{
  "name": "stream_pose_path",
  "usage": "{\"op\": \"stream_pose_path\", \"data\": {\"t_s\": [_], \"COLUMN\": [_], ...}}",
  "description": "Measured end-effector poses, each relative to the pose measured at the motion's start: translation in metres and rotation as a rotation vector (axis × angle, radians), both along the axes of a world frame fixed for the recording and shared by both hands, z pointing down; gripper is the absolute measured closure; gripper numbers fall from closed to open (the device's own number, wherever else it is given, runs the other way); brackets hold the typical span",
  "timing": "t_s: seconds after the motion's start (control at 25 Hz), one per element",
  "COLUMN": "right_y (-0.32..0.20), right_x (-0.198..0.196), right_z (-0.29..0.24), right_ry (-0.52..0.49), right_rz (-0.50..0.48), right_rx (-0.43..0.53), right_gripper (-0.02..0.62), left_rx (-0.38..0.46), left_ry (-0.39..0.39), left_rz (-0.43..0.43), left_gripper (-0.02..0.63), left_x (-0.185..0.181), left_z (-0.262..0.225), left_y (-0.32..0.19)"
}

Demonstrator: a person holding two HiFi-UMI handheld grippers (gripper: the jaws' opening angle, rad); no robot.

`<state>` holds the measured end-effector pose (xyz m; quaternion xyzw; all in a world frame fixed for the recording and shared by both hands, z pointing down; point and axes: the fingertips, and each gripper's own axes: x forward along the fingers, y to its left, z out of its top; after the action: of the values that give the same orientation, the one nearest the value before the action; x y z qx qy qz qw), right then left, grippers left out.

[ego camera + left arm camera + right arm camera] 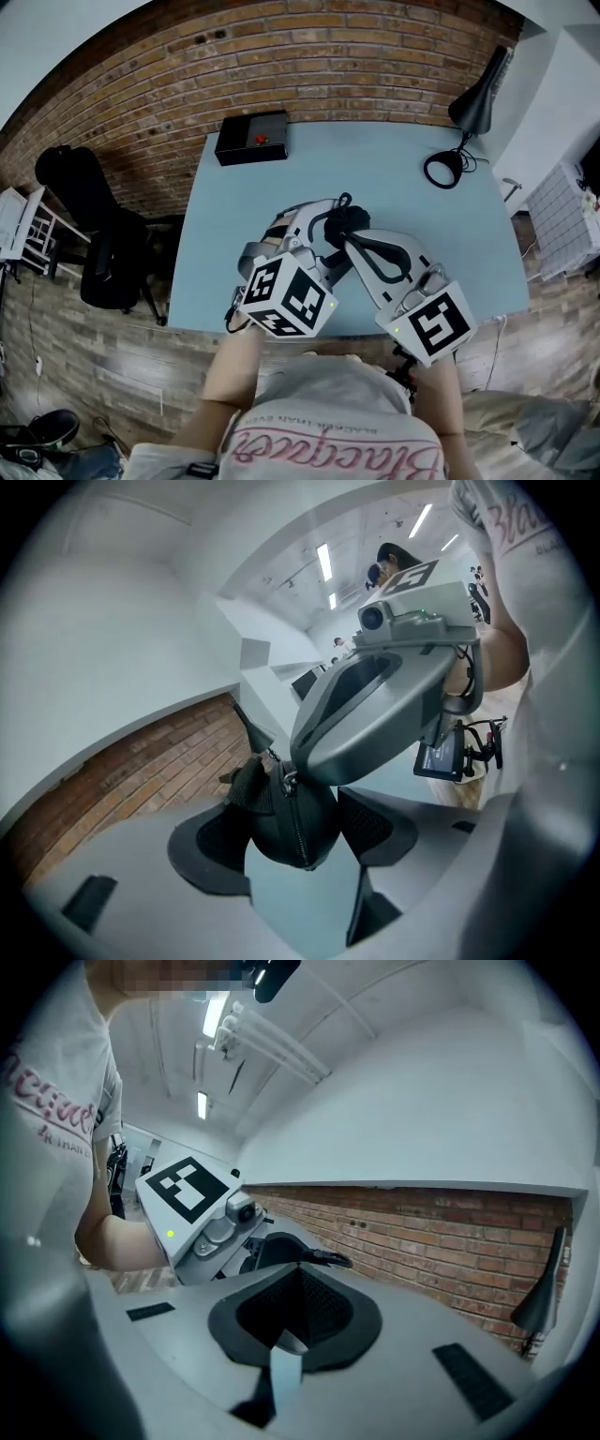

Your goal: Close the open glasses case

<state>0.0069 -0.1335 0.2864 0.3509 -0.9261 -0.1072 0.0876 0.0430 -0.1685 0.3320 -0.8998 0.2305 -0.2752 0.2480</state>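
Observation:
The black zippered glasses case (pixel 343 217) is held above the light blue table (pixel 234 225), near its front edge. My left gripper (pixel 319 228) is shut on the case (pixel 309 808). Its two dark pads (pixel 211 847) press the rounded end from both sides, with the zipper line facing the camera. My right gripper (pixel 354 234) comes in from the right. Its tip meets the zipper pull (pixel 287 780) at the top of the case. In the right gripper view the jaws (pixel 300 1302) are pressed together, and part of the case (pixel 277 1249) shows just beyond them.
A black box with a red button (pixel 251 138) sits at the table's back left. A black desk lamp (pixel 478 98) and its coiled cable (pixel 443 170) stand at the back right. A black office chair (pixel 105 246) is left of the table and a white rack (pixel 562 220) is to its right.

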Motion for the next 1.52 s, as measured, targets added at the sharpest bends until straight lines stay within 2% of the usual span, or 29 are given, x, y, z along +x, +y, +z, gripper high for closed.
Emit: {"op": "stream_pose_path", "data": {"t_s": [0.12,0.28,0.36,0.84,1.0,1.24,1.36,1.44,1.52], "right_y": [0.001,-0.005,-0.006,-0.012,-0.015,-0.019,-0.022,-0.025,-0.027], "right_x": [-0.001,0.008,0.011,0.033,0.04,0.043,0.042,0.042,0.045], "right_z": [0.003,0.001,-0.001,-0.006,0.006,0.015,0.027,0.032,0.034], "right_ry": [0.045,0.079,0.071,0.05,0.069,-0.032,-0.06,-0.072,-0.07], "right_rz": [0.004,0.092,0.109,0.159,0.139,0.078,0.068,0.077,0.115], "right_rx": [0.016,0.045,0.035,-0.014,-0.053,-0.152,-0.202,-0.214,-0.204], "right_gripper": [0.576,0.575,0.575,0.575,0.575,0.575,0.575,0.575,0.575], "left_rx": [-0.012,0.059,0.086,0.135,0.115,0.106,0.087,0.045,0.0], "left_ry": [-0.003,-0.044,-0.034,0.089,0.16,0.255,0.339,0.385,0.384], "left_rz": [-0.005,-0.051,-0.048,0.123,0.196,0.287,0.356,0.35,0.291], "left_gripper": [0.322,0.331,0.333,0.339,0.338,0.337,0.337,0.336,0.334], "left_x": [0.0,-0.007,-0.009,-0.008,-0.006,-0.008,-0.009,-0.01,-0.011], "left_z": [0.003,0.007,0.006,-0.014,-0.026,-0.039,-0.051,-0.053,-0.047], "left_y": [0.0,-0.008,-0.007,0.021,0.036,0.048,0.058,0.056,0.046]}}
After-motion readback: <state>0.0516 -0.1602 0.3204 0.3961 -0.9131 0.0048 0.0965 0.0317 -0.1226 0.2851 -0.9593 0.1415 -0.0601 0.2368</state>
